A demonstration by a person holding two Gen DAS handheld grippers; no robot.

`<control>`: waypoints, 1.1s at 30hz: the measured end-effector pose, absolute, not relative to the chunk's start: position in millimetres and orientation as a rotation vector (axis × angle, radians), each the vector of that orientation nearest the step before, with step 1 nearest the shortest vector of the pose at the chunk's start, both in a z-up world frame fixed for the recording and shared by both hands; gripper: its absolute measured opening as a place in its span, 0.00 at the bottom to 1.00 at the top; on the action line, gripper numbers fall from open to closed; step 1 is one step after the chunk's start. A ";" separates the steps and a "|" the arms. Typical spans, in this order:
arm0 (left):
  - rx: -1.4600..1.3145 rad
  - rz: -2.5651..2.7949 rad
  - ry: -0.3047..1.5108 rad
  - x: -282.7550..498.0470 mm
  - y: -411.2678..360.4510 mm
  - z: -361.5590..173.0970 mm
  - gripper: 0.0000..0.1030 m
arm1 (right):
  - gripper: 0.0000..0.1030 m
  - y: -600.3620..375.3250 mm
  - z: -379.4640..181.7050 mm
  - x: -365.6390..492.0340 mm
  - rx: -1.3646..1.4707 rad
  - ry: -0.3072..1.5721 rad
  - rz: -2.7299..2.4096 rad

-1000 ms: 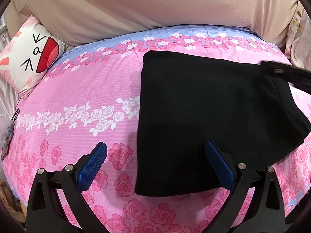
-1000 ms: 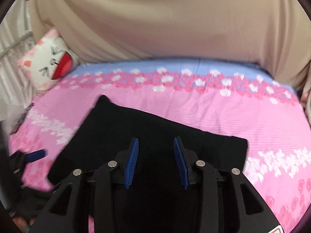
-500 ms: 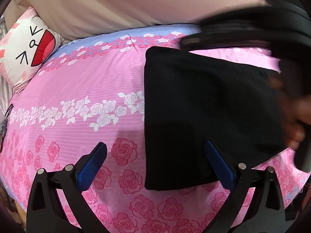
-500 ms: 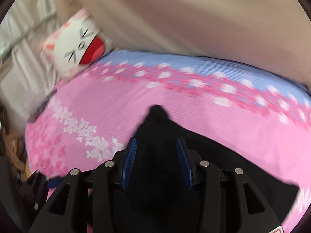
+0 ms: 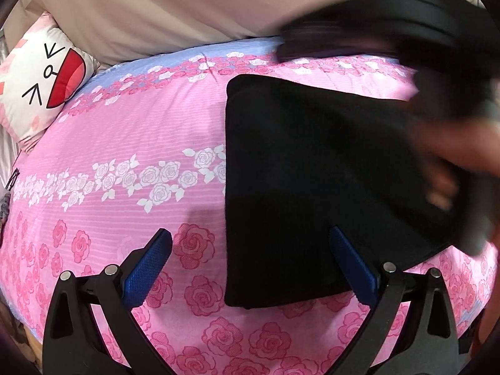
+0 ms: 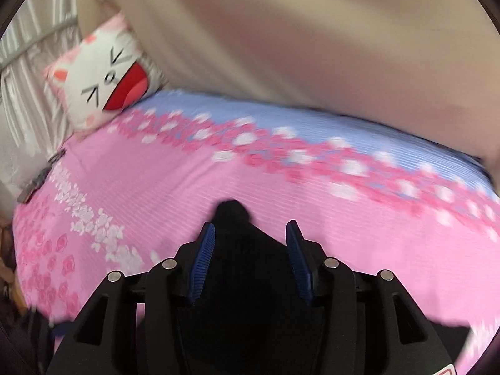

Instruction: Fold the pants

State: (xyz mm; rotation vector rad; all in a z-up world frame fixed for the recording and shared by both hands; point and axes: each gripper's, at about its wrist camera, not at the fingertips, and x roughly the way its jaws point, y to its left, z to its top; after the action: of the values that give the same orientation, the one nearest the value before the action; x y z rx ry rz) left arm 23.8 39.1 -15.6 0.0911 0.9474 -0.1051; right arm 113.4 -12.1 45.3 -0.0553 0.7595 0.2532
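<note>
black claw [image 5: 247,250] frames, blue ribbed pads [image 6: 203,261], silver screws [image 5: 389,267]

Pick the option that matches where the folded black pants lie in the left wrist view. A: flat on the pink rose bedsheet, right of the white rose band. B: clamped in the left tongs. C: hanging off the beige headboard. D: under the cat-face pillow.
A: the black pants lie flat on the pink rose bedsheet, apart from the cat-face pillow; the left tongs stand wide open with nothing clamped.

Matt black cloth pants [image 5: 312,172], ribbed cotton-like bedsheet [image 5: 140,143] — rose-printed
</note>
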 end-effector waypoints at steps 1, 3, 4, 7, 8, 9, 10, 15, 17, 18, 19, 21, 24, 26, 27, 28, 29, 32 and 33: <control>0.090 -0.105 0.950 25.0 37.8 -16.0 0.95 | 0.46 -35.9 46.7 94.1 -0.024 0.753 0.212; 0.087 -0.104 0.951 27.0 35.0 -16.2 0.95 | 0.46 -66.6 46.0 73.9 0.015 0.757 0.148; 0.089 -0.102 0.952 27.5 33.2 -16.1 0.95 | 0.46 -76.4 43.9 64.6 0.021 0.759 0.127; 0.106 -0.103 0.949 27.6 22.7 -14.3 0.95 | 0.47 -104.9 36.1 25.7 0.012 0.764 0.040; 0.113 -0.103 0.947 27.0 19.7 -13.7 0.95 | 0.47 -111.8 32.6 15.9 0.012 0.770 0.021; 0.123 -0.103 0.944 26.0 15.4 -12.9 0.95 | 0.47 -119.3 28.4 5.5 0.013 0.775 0.002; 0.134 -0.103 0.941 24.4 10.6 -12.2 0.95 | 0.49 -127.7 21.9 -4.0 0.018 0.788 -0.019; 0.183 -0.103 0.934 21.0 -8.1 -13.7 0.95 | 0.54 -152.7 -10.4 -26.3 0.081 0.819 -0.048; 0.201 -0.088 0.929 21.0 -13.6 -13.6 0.95 | 0.55 -161.5 -7.9 -29.8 0.143 0.824 -0.032; 0.208 -0.082 0.927 20.8 -16.0 -13.0 0.95 | 0.55 -162.6 -6.3 -29.8 0.159 0.821 -0.031; 0.215 -0.076 0.928 20.5 -18.6 -12.1 0.95 | 0.56 -166.6 -4.0 -32.1 0.178 0.815 -0.035; 0.217 -0.070 0.926 20.5 -18.6 -10.2 0.95 | 0.63 -171.6 -0.7 -35.5 0.206 0.808 -0.036; 0.148 -0.084 0.933 22.3 -9.2 -6.6 0.95 | 0.70 -188.6 2.4 -45.9 0.285 0.803 -0.039; 0.059 -0.119 0.980 28.3 6.0 -10.3 0.95 | 0.75 -199.1 -1.4 -49.5 0.371 0.823 -0.011; 0.014 -0.132 1.011 32.1 13.4 -14.4 0.95 | 0.75 -202.0 -4.1 -50.9 0.402 0.830 0.004; -0.046 -0.149 1.050 36.9 23.9 -20.6 0.95 | 0.75 -204.5 -8.4 -52.5 0.434 0.842 0.024; -0.101 -0.175 1.072 39.6 31.8 -24.7 0.95 | 0.75 -204.7 -11.3 -52.3 0.451 0.849 0.035; -0.292 -0.248 1.136 46.7 53.7 -38.2 0.95 | 0.75 -203.7 -20.3 -51.6 0.512 0.869 0.070; -0.312 -0.257 1.118 45.9 56.8 -37.1 0.95 | 0.75 -202.5 -24.4 -49.0 0.545 0.882 0.094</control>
State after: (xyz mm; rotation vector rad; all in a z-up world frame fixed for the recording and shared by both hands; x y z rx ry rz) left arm 45.9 56.8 -37.1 -0.3115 1.1178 -0.2574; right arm -49.0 -202.5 -24.4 0.5452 0.8824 0.0945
